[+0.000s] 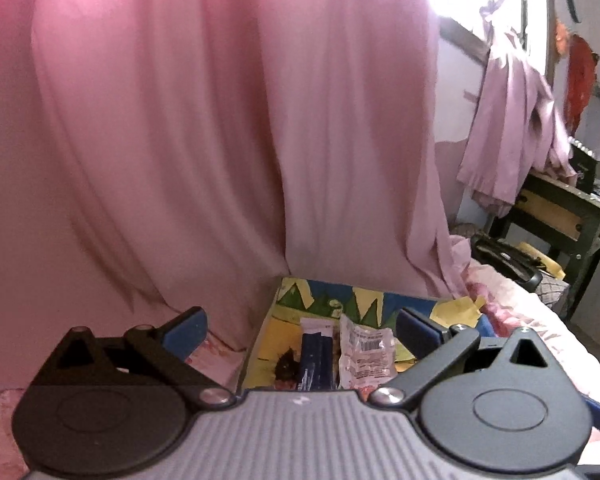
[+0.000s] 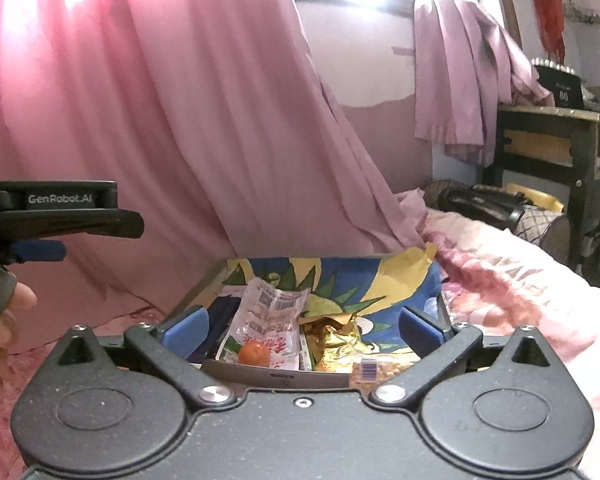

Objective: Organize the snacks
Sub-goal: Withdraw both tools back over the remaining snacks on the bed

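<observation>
A box (image 2: 332, 276) lined with blue, yellow and green patterned paper sits on the pink bedding and holds snacks. In the right wrist view I see a clear printed packet (image 2: 268, 312), a small orange fruit (image 2: 254, 353), a crumpled gold wrapper (image 2: 332, 336) and a barcoded packet (image 2: 370, 372). The left wrist view shows the box (image 1: 296, 300), a dark blue packet (image 1: 314, 360) and a clear printed packet (image 1: 366, 352). My right gripper (image 2: 300, 330) hangs open above the box's near edge, holding nothing. My left gripper (image 1: 300, 330) is open and empty over the box's left part.
A pink curtain (image 2: 160, 120) hangs right behind the box. Pink floral bedding (image 2: 512, 292) spreads to the right. A dark bag (image 2: 480, 200) and a wooden desk (image 2: 540, 140) stand at the far right. The left gripper's body (image 2: 52, 208) and a hand (image 2: 8, 312) show at the left.
</observation>
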Action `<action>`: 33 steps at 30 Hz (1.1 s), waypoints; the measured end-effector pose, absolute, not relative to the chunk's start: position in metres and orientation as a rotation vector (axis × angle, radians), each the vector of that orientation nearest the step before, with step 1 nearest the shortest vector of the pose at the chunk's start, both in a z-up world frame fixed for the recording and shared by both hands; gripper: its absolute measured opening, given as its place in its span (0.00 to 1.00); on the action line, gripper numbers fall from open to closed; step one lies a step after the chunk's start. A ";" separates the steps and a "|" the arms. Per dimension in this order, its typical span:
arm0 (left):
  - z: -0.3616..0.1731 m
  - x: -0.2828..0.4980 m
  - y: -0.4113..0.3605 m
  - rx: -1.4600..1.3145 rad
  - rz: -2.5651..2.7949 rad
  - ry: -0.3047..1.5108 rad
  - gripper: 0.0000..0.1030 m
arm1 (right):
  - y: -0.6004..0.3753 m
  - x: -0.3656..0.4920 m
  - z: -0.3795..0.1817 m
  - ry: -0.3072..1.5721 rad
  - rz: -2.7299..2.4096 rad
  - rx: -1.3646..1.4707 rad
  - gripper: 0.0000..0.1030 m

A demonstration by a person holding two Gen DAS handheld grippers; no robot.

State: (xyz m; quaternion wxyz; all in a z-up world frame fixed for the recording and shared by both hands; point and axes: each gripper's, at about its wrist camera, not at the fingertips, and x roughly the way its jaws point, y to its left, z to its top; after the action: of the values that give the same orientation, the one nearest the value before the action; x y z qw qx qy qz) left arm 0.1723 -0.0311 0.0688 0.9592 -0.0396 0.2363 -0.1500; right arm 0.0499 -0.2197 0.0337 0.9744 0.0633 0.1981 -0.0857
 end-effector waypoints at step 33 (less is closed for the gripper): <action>0.031 0.023 0.005 0.171 -0.276 0.645 1.00 | -0.208 -0.078 0.045 0.460 -0.187 0.123 0.99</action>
State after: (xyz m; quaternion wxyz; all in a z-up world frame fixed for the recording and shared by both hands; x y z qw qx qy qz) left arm 0.0232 0.0051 0.0313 0.9355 0.0839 0.3156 -0.1352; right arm -0.0777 -0.2081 0.0454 0.9675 0.0608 0.2276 -0.0924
